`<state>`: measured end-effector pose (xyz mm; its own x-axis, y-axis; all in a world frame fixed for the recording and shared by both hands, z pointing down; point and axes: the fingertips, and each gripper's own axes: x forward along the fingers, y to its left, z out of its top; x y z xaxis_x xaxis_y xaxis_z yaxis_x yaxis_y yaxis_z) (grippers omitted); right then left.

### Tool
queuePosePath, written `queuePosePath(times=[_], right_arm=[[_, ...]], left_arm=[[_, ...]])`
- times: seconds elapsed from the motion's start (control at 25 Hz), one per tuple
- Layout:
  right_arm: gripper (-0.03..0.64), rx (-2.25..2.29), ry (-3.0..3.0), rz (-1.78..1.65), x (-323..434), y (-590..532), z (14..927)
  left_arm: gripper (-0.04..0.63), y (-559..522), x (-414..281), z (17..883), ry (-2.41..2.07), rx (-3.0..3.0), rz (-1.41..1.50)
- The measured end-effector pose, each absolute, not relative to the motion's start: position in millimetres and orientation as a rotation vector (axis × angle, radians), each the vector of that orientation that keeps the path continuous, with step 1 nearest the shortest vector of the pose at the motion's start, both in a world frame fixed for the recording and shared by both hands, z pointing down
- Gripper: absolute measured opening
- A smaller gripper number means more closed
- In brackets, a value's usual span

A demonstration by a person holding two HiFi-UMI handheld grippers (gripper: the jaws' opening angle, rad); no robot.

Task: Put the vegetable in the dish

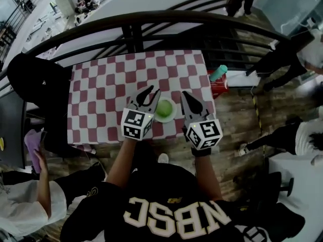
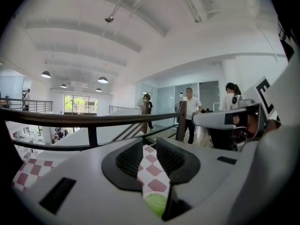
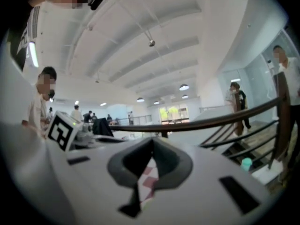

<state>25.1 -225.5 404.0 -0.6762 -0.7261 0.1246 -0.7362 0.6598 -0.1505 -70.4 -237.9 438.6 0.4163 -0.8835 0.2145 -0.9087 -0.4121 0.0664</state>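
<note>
A green vegetable lies in a small white dish near the front edge of the red-and-white checked table. My left gripper hovers just left of the dish. Its jaws stand a narrow gap apart with nothing between them. In the left gripper view the checked cloth shows through that gap, and the vegetable shows low down beneath the jaws. My right gripper is just right of the dish. In the right gripper view its tips meet, shut and empty.
A black curved railing runs behind the table. A teal bottle stands on a red object right of the table. People stand at the left and at the right. The floor is wood.
</note>
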Motion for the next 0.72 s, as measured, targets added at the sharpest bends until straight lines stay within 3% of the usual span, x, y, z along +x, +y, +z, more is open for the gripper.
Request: queuePosePath(times=[0.24, 0.72], right_arm=[[0.015, 1.352, -2.770, 0.220, 33, -218, 379], [0.015, 1.477, -2.732, 0.148, 53, -207, 350]], left_arm=[[0.020, -221, -69, 392, -1.700, 2.512, 0.059], [0.018, -197, -44, 347, -1.726, 2.600, -0.016]])
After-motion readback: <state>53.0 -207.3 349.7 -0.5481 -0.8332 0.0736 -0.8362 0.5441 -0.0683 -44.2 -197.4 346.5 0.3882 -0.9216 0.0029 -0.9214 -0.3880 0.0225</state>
